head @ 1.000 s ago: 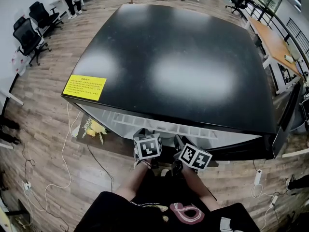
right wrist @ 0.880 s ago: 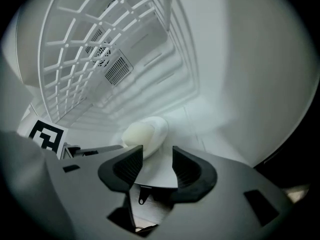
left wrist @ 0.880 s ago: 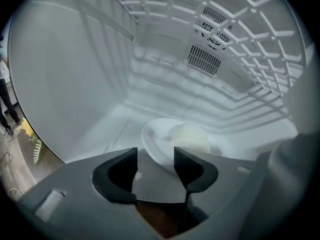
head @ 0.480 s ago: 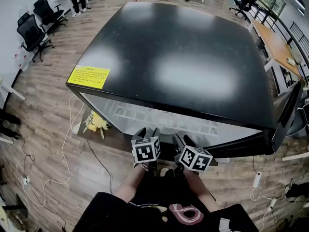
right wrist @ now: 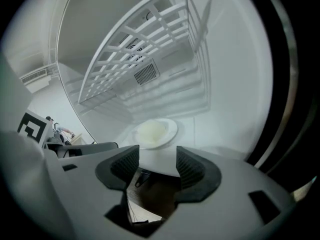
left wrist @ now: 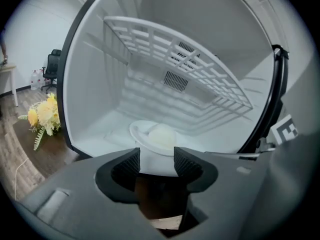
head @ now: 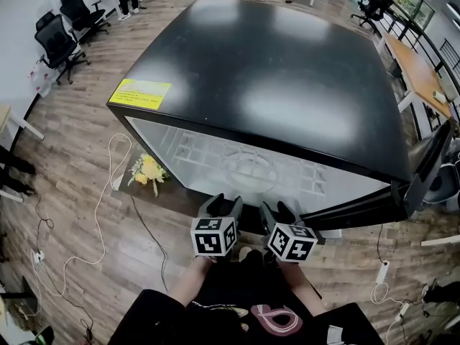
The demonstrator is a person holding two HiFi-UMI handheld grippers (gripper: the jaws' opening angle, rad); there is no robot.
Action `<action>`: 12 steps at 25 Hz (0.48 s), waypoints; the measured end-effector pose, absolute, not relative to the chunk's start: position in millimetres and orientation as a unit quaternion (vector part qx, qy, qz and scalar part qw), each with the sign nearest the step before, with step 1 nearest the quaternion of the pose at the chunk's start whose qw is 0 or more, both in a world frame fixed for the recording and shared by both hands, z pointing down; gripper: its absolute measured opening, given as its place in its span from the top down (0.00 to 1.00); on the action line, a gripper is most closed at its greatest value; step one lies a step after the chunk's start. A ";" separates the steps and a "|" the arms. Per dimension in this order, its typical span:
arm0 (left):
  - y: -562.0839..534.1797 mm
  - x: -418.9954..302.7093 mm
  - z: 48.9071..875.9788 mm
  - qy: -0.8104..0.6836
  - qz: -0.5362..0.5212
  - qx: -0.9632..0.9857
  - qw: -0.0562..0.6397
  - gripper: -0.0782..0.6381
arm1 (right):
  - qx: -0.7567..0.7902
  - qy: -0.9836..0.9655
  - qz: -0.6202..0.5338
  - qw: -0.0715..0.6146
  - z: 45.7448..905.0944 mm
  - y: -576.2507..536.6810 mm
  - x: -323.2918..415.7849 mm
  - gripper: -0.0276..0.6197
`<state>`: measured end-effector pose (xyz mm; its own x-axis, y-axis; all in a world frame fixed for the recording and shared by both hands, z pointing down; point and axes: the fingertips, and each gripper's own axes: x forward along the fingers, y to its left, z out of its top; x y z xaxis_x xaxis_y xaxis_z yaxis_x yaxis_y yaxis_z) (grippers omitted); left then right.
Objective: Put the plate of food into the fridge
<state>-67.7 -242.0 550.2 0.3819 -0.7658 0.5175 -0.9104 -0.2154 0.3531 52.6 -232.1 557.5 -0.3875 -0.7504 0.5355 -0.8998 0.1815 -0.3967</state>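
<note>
The plate of food (left wrist: 150, 134) sits on the white bottom of the fridge (head: 273, 70), under the white wire shelf (left wrist: 175, 54). It is a white plate with one pale rounded mound (left wrist: 162, 135) on it. In the head view I can make it out as a faint round shape (head: 250, 168) through the open front, below the black glossy top. From my right side the plate (right wrist: 156, 131) lies toward the front of the compartment, with the wire shelf (right wrist: 140, 49) slanting above it.

My left hand-held gripper (head: 224, 204) hangs just outside the opening. Its jaws have just been opening and now stand spread wide with nothing between the ribbed pads (left wrist: 131, 161); the plate lies beyond them, apart from them. My right hand-held gripper (head: 277, 210) is beside the left one. Its jaws have likewise just been opening, and they stand wide and empty (right wrist: 157, 165), with the plate further in and untouched.

The fridge door (head: 425, 171) stands open at the right. A yellow label (head: 141, 92) is stuck near the top's left corner. A bunch of yellow flowers (head: 147, 171) lies on the wooden floor (head: 72, 164) by the fridge's lower left, and a white cable (head: 100, 214) loops across the boards nearby.
</note>
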 end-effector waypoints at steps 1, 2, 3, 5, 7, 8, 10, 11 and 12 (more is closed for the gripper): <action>-237.3 -66.4 547.3 -0.544 0.115 0.775 0.302 0.59 | 0.542 -0.763 0.333 0.111 555.9 -228.4 53.9 0.59; -232.8 -65.0 545.3 -0.543 0.115 0.778 0.295 0.59 | 0.544 -0.765 0.326 0.110 554.3 -225.3 55.3 0.59; -228.5 -63.5 544.0 -0.542 0.114 0.781 0.289 0.59 | 0.547 -0.767 0.317 0.109 552.8 -222.8 56.6 0.59; -220.6 -60.4 542.7 -0.539 0.111 0.785 0.284 0.59 | 0.549 -0.771 0.301 0.114 551.2 -218.2 57.7 0.59; -213.2 -56.8 542.1 -0.536 0.109 0.789 0.279 0.59 | 0.544 -0.775 0.296 0.123 553.0 -212.6 56.5 0.59; -209.1 -54.6 542.4 -0.533 0.110 0.792 0.278 0.59 | 0.542 -0.777 0.295 0.127 554.5 -209.2 56.2 0.60; -200.7 -49.9 544.5 -0.527 0.113 0.794 0.281 0.59 | 0.539 -0.779 0.293 0.133 557.0 -202.3 56.4 0.62; -196.9 -48.2 546.3 -0.524 0.113 0.794 0.287 0.59 | 0.536 -0.780 0.293 0.134 557.8 -199.1 56.2 0.63; -193.4 -47.2 548.3 -0.523 0.112 0.792 0.294 0.59 | 0.531 -0.783 0.294 0.134 558.4 -196.3 55.4 0.63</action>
<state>-47.2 -193.4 548.3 0.4270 -0.7634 0.4847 -0.8948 -0.2796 0.3479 55.4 -196.3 558.4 -0.3997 -0.7528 0.5229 -0.9109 0.2623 -0.3187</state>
